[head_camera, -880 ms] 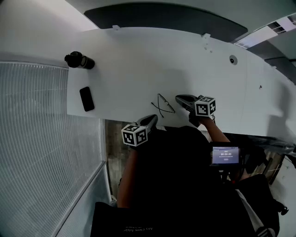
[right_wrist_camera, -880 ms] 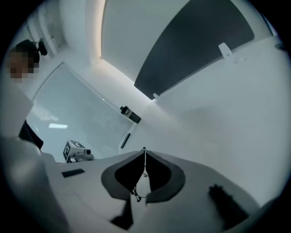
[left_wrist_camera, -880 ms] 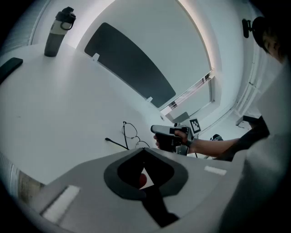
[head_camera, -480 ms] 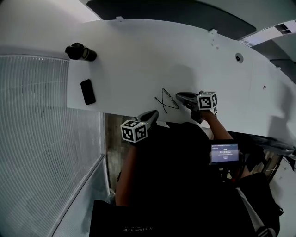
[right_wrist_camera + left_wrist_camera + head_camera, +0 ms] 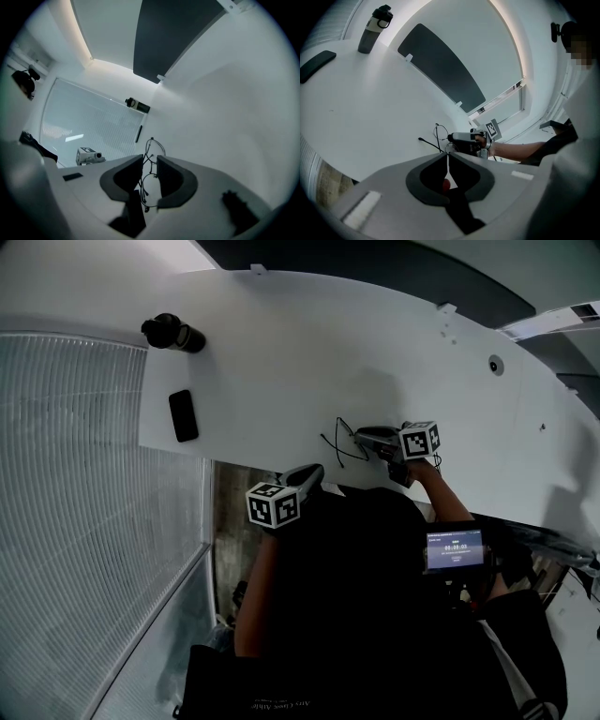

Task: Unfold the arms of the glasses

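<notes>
The right gripper [image 5: 150, 161] is clenched on the glasses [image 5: 152, 149]: one lens sits in the narrow gap between its jaws with the wire rim against both pads, and the other lens sticks out past the tips. In the head view this gripper [image 5: 362, 434] lies low over the white tabletop [image 5: 281, 352], holding the right end of the glasses [image 5: 339, 440], which are near the tabletop's front edge. From the left gripper view the glasses [image 5: 438, 133] stand with a lens upright, and one thin arm slants down to the tabletop on the left. The left gripper [image 5: 447, 154] is clenched on nothing, its jaws meeting along a thin slit. It hangs at the front edge of the tabletop [image 5: 314, 468], apart from the glasses and to their left. Well away at the far left, a dark phone [image 5: 184, 415] lies flat and a bottle [image 5: 173, 334] lies beyond it.
</notes>
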The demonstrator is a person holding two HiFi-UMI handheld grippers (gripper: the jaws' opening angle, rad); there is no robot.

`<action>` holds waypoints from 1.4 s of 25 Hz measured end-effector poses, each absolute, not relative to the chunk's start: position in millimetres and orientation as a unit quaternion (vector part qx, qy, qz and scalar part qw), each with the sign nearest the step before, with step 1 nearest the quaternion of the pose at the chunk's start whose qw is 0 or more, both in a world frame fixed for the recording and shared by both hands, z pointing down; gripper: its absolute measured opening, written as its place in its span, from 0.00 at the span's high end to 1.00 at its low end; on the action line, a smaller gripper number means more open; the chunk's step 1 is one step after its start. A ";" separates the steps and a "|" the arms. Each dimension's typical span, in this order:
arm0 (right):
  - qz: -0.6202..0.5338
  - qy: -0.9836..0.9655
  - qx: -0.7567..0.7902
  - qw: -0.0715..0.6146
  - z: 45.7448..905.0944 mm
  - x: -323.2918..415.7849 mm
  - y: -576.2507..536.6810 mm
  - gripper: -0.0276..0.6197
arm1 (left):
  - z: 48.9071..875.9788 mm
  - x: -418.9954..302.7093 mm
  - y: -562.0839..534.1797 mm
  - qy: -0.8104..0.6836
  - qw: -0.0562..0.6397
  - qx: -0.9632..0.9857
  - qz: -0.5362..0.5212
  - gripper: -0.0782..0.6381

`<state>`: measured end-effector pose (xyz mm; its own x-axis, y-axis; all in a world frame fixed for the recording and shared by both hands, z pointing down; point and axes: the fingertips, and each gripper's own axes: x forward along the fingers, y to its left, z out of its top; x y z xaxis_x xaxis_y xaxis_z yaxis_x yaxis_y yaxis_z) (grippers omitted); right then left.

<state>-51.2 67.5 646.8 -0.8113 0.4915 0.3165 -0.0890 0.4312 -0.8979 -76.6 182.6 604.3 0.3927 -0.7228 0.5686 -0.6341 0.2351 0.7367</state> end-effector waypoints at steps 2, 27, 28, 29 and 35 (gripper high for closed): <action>0.520 -0.797 -0.128 0.280 647.6 -52.6 67.5 0.81 | 605.3 -74.9 182.4 -0.546 0.564 0.618 -0.038 0.86; 0.560 -0.762 -0.090 0.312 654.7 -52.3 70.1 0.91 | 612.6 -72.1 168.9 -0.538 0.574 0.616 -0.026 0.87; 0.582 -0.752 -0.080 0.298 651.3 -52.5 67.4 0.91 | 612.1 -72.6 168.7 -0.538 0.574 0.617 -0.026 0.87; 0.601 -0.744 -0.072 0.282 647.1 -53.3 64.5 0.91 | 611.7 -73.5 168.4 -0.539 0.573 0.617 -0.027 0.87; 0.654 -0.732 -0.029 0.191 602.9 -56.5 46.5 0.91 | 597.3 -81.5 156.0 -0.550 0.550 0.627 -0.040 0.87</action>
<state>-56.5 46.5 602.9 -0.9254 0.2921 0.2413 -0.2070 0.1436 -0.9677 -81.5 156.0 597.3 0.3914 -0.7338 0.5553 -0.6460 0.2107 0.7337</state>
